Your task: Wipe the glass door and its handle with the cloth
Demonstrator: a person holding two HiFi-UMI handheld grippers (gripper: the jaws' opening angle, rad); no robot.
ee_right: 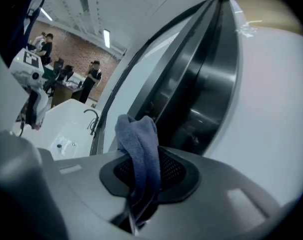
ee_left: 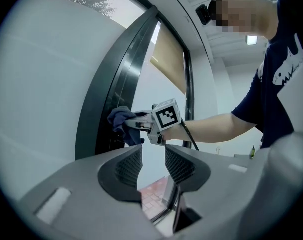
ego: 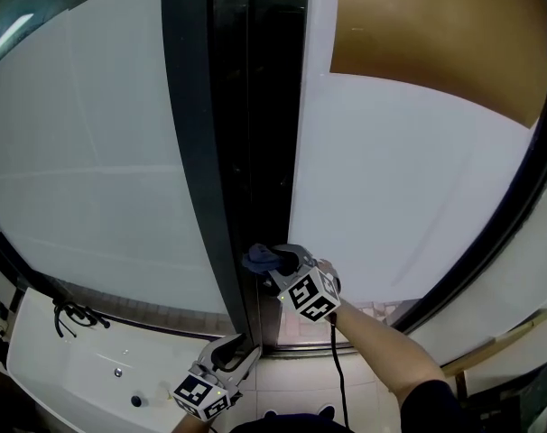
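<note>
The glass door has frosted panes (ego: 102, 161) on either side of a dark upright frame (ego: 255, 133). In the head view my right gripper (ego: 273, 262) is shut on a blue cloth (ego: 259, 258) and holds it against that dark frame at its lower part. The right gripper view shows the cloth (ee_right: 140, 146) bunched between the jaws, with the dark frame (ee_right: 191, 99) just ahead. My left gripper (ego: 236, 347) hangs lower, near the floor, open and empty. From it I see the right gripper (ee_left: 134, 125) and the cloth (ee_left: 121, 120). I cannot make out the handle.
A white sink counter (ego: 66, 373) with a black tap (ego: 73, 314) stands at the lower left. A tan blind (ego: 436, 34) covers the upper right pane. A wooden stick (ego: 495, 341) leans at the right. People (ee_right: 94, 79) stand far behind.
</note>
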